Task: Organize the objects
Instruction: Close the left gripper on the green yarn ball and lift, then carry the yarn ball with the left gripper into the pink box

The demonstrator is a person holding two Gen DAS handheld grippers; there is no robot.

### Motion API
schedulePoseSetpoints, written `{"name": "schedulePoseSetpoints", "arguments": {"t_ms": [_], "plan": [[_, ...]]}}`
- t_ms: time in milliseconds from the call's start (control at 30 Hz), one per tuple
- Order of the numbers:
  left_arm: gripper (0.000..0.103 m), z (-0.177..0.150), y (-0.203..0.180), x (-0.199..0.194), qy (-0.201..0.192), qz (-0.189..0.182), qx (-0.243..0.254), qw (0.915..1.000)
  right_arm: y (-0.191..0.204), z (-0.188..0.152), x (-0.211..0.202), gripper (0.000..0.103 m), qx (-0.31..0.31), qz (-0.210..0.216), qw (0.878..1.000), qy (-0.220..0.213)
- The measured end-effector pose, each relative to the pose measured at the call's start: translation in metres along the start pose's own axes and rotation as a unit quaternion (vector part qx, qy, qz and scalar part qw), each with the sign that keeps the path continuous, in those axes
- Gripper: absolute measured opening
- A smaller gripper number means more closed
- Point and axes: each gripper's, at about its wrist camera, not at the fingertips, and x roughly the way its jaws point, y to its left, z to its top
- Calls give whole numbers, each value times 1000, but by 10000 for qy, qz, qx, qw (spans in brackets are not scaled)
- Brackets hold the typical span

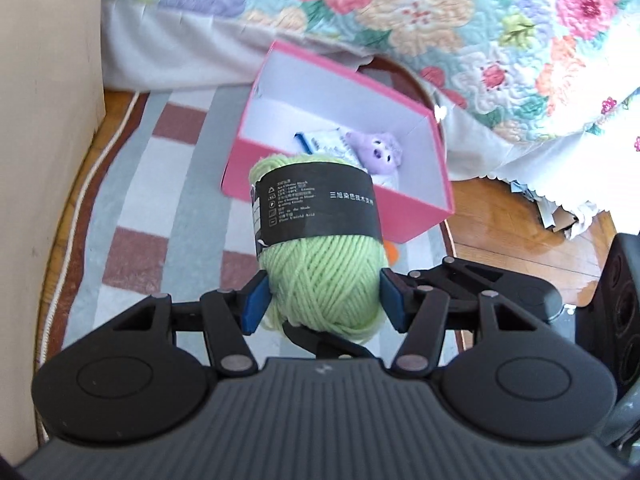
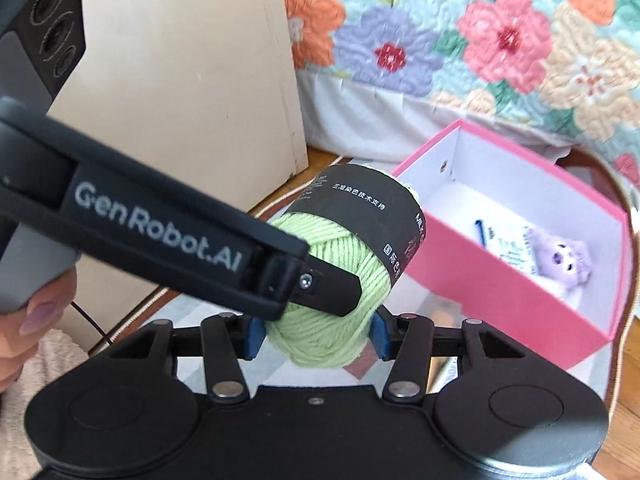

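A light green ball of yarn with a black paper band hangs above the rug, held from two sides. My left gripper is shut on its lower end, blue pads pressing in. My right gripper is shut on the same yarn; a left finger crosses in front of it. Behind stands an open pink box with a purple plush toy and a white-and-blue packet inside.
A striped rug covers the wooden floor. A flowered quilt hangs behind the box. A beige cabinet stands at the left. A small orange thing peeks out beside the yarn. A hand holds the left gripper's handle.
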Motion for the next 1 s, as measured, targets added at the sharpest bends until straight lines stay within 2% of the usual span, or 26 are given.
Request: {"name": "schedulePoseSetpoints", "arguments": {"t_ms": [167, 367, 500, 633, 800, 1000], "plan": [[57, 15, -34, -16, -230, 195, 384, 9988, 0, 5, -32, 56, -22, -90, 9995, -286], [58, 40, -59, -27, -443, 267, 677, 9964, -8, 32, -38, 56, 59, -265, 9978, -603], [58, 62, -67, -20, -475, 239, 773, 9956, -22, 46, -36, 56, 89, -390, 9967, -703], [59, 81, -61, 8, -523, 229, 737, 9956, -46, 60, -16, 56, 257, -422, 9968, -628], [59, 107, -39, 60, -400, 194, 431, 9981, -73, 73, 23, 56, 527, -505, 9963, -463], [59, 142, -18, 129, -10, 401, 335, 9986, -122, 84, 85, 56, 1144, -149, 9932, -152]]}}
